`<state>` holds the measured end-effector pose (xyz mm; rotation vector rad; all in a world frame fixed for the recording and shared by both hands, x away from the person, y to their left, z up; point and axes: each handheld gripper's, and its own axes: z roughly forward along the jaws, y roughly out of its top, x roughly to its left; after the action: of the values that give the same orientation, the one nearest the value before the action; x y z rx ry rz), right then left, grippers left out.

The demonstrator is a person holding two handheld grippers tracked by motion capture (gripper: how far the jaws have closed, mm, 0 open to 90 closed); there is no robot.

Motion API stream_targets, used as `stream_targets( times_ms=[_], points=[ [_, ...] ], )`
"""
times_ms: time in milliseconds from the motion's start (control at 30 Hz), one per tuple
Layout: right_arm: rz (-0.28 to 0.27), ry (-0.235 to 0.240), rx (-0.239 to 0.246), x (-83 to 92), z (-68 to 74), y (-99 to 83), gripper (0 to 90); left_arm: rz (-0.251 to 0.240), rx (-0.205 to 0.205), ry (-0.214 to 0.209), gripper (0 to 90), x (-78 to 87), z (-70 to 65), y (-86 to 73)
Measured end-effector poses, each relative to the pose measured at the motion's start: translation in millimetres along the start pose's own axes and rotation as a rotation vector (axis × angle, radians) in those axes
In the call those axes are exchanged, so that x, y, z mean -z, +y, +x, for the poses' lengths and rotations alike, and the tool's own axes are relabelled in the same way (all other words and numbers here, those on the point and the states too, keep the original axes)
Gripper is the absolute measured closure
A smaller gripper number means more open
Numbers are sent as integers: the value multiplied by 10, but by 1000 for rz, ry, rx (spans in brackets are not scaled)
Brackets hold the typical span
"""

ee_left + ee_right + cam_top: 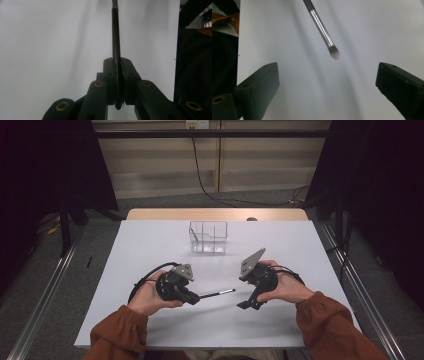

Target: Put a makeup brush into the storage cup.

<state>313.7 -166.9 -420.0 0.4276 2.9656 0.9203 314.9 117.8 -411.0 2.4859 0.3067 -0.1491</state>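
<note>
A slim brush (217, 294) with a black handle, a silver ferrule and a small bristle tip is held level just above the white tabletop (150, 245). My left gripper (196, 297) is shut on its handle end. In the left gripper view the handle (115, 37) runs straight up from between the closed jaws of the left gripper (118, 62). My right gripper (248, 296) stands to the right of the bristle tip, open, not touching it. In the right gripper view the brush tip (334, 52) hangs ahead of the right gripper (327, 72), whose jaws stand wide apart.
A clear plastic box (208, 237) with dividers stands at the back middle of the table. Beyond it runs a wooden edge (215, 214). Metal rails (45, 295) flank the table on both sides, with dark curtains behind them.
</note>
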Motion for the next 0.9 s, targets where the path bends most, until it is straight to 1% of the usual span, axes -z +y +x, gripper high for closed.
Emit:
stream_targets(
  times_ms=[67, 133, 200, 367, 400, 433, 467, 533, 567, 600, 633, 667, 733, 767, 800, 867, 900],
  points=[
    [-3, -8, -8, 11, -2, -40, 68, -9, 7, 1, 840, 9, 1, -25],
    [3, -14, -16, 16, 7, -69, 60, -17, 12, 5, 840, 15, -3, -55],
    [-16, -10, -18, 32, 15, -104, 60, -21, 21, 7, 840, 27, -1, -79],
    [-46, -11, -31, 56, 43, -175, 56, -48, 30, 23, 840, 68, 3, -134],
    [-52, -13, -31, 62, 50, -184, 57, -59, 40, 22, 840, 73, -2, -143],
    [-62, -11, -37, 70, 56, -192, 61, -61, 34, 28, 840, 90, 2, -153],
    [-77, -7, -38, 79, 57, -200, 61, -69, 38, 32, 840, 97, -4, -161],
    [-99, -13, -44, 87, 64, -213, 63, -87, 34, 34, 840, 118, -11, -189],
    [-103, -12, -47, 87, 75, -224, 61, -101, 50, 34, 840, 119, -23, -202],
    [-109, -13, -45, 84, 81, -232, 61, -112, 55, 35, 840, 125, -28, -220],
    [-111, -18, -49, 85, 94, -243, 61, -112, 50, 48, 840, 136, -26, -241],
    [-120, -18, -47, 82, 106, -258, 61, -117, 53, 51, 840, 143, -25, -253],
    [-127, -27, -53, 87, 120, -279, 61, -143, 67, 60, 840, 164, -29, -284],
    [-135, -25, -59, 94, 126, -293, 63, -148, 63, 58, 840, 175, -24, -292],
    [-142, -33, -61, 101, 129, -300, 65, -163, 74, 57, 840, 181, -33, -301],
    [-173, -62, -66, 116, 139, -323, 70, -183, 82, 58, 840, 194, -52, -321],
    [-188, -63, -74, 117, 141, -336, 70, -198, 87, 61, 840, 191, -63, -334]
  ],
)
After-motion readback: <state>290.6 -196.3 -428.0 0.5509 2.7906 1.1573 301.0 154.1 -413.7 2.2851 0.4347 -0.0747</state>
